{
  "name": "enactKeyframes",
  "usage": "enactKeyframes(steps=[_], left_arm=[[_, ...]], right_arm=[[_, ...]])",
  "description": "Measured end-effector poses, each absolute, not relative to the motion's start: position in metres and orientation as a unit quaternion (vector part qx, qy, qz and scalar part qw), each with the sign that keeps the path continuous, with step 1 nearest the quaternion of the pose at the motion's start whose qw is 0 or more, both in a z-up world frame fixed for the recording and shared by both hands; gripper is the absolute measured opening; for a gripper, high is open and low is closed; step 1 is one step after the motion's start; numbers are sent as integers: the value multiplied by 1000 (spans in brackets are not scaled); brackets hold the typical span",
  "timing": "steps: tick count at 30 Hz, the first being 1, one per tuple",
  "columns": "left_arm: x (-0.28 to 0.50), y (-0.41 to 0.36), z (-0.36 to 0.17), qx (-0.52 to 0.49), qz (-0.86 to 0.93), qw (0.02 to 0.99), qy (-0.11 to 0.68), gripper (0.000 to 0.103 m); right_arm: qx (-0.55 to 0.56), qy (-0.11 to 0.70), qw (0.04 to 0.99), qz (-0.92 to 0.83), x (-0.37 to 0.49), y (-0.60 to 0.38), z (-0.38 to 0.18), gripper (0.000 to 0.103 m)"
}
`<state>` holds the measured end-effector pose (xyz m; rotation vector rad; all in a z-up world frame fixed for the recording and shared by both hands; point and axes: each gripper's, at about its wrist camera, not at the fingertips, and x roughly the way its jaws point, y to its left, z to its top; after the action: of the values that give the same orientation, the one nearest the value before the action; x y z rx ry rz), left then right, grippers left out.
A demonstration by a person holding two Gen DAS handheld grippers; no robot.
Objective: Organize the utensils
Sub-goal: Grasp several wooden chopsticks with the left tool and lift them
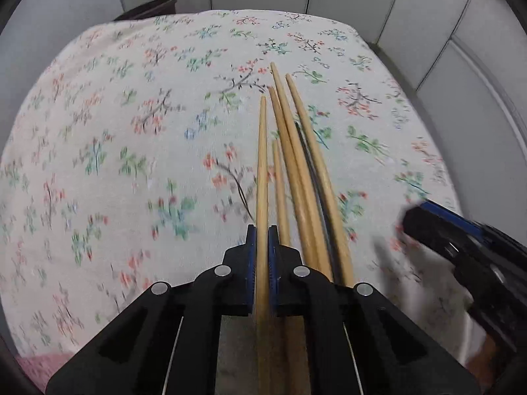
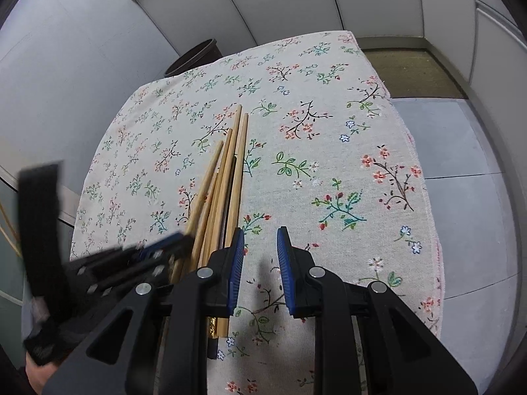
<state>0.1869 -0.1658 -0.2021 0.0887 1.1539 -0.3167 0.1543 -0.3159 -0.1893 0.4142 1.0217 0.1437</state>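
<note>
Table: it is covered by a floral tablecloth [image 1: 131, 131], pale with small red, green and blue sprigs; the cloth reaches to the edges in both views.
Bin: a dark round bin [image 2: 194, 57] stands beyond the far-left corner of the table, against the grey wall panels.
Left gripper: the left gripper [image 1: 262, 243] is clenched on one wooden chopstick [image 1: 262, 164], which passes straight between its blue pads and points away from the camera.
Right gripper: the right gripper [image 2: 260, 253] is released, its jaws apart above bare cloth, just to the right of the bundle.
Chopsticks: the other chopsticks [image 2: 227, 177] lie together on the cloth near the middle, fanning a little at the far tips; one dark stick lies among the wooden ones.
</note>
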Motion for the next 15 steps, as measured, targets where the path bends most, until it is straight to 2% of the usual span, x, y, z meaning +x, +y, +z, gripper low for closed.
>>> enactKeyframes(steps=[5, 15], left_arm=[[123, -143, -161, 34, -207, 842, 498, 6], [32, -78, -92, 30, -270, 876, 399, 6]], right_arm=[[180, 500, 843, 91, 170, -290, -197, 22], [190, 533, 822, 58, 204, -280, -213, 12]])
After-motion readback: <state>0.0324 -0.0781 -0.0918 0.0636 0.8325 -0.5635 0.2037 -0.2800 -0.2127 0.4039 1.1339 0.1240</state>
